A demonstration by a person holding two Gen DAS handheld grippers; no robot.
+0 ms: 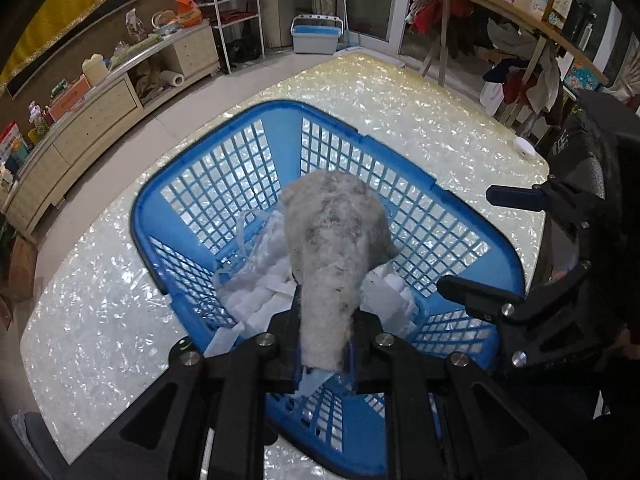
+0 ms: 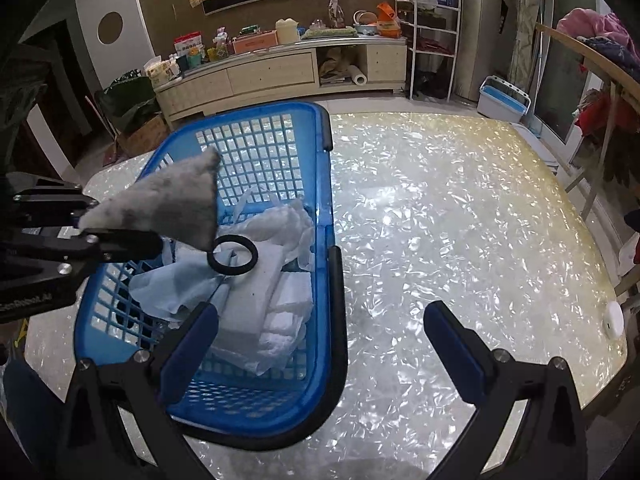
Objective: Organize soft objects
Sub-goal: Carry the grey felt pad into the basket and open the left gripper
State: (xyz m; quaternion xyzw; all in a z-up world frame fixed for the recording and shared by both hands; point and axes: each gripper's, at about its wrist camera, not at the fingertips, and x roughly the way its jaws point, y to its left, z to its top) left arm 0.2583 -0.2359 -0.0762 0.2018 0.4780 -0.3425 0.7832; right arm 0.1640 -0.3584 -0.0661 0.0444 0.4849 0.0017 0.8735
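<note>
A blue mesh basket point(image 1: 140, 216) stands on the shimmering table point(image 1: 100, 320). My left gripper point(image 1: 326, 332) is shut on one end of a grey fuzzy cloth point(image 1: 336, 232), which hangs out over the basket's inside. White cloths point(image 1: 260, 280) lie at the bottom. In the right wrist view the basket point(image 2: 324, 184) also holds a light blue cloth point(image 2: 172, 288) and a black ring point(image 2: 233, 255). There the left gripper point(image 2: 120, 224) holds the grey cloth point(image 2: 168, 200) above the basket's left side. My right gripper point(image 2: 320, 336) is open and empty, straddling the basket's near right rim; it shows at the right as the right gripper point(image 1: 466, 240).
A small white round disc point(image 2: 614, 318) lies near the table's right edge. Bare table surface point(image 2: 440, 220) stretches right of the basket. Beyond the table are a low sideboard point(image 2: 272, 72), a wire shelf point(image 2: 432, 28) and a clothes rack point(image 1: 500, 12).
</note>
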